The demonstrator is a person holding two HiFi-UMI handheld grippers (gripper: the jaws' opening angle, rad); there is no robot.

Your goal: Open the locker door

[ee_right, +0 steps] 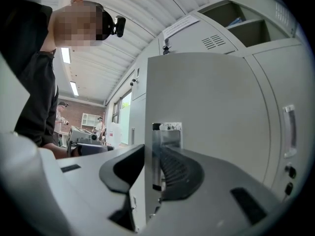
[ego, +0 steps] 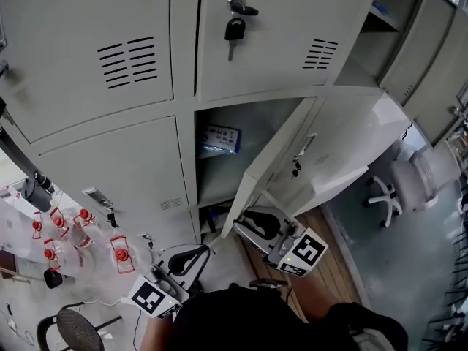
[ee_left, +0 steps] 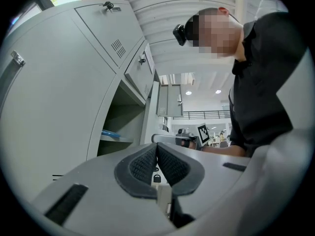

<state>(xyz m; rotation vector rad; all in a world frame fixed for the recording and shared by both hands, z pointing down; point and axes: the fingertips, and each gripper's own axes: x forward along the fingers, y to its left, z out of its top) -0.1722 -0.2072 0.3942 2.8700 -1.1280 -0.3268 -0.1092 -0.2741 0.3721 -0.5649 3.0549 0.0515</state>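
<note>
Locker door (ego: 333, 148) of the lower middle compartment stands swung out, and I have its free edge between the jaws of the right gripper (ego: 257, 224). In the right gripper view the door (ee_right: 211, 102) fills the space ahead. One jaw of the right gripper (ee_right: 151, 154) lies on the inner side of the edge. The other lies on the outer face, against the metal handle plate (ee_right: 166, 134), so the jaws are closed on the door and are not wide.

The left gripper (ego: 191, 254) hangs lower and to the left of the right one, close to it but apart from the door. In its own view the pads of the left gripper (ee_left: 156, 149) meet at the tips and I see nothing between them.

Beyond the right gripper and a little to its left is the open compartment (ego: 234, 163), with a blue packet (ego: 219, 139) on its shelf. Higher above, the closed upper locker (ego: 285, 28) has a key (ego: 235, 31) hanging from its lock. To the left of the left gripper there are several clear bottles with red caps (ego: 80, 232). Well to the right of the right gripper stands a white office chair (ego: 401, 185) on the floor.
</note>
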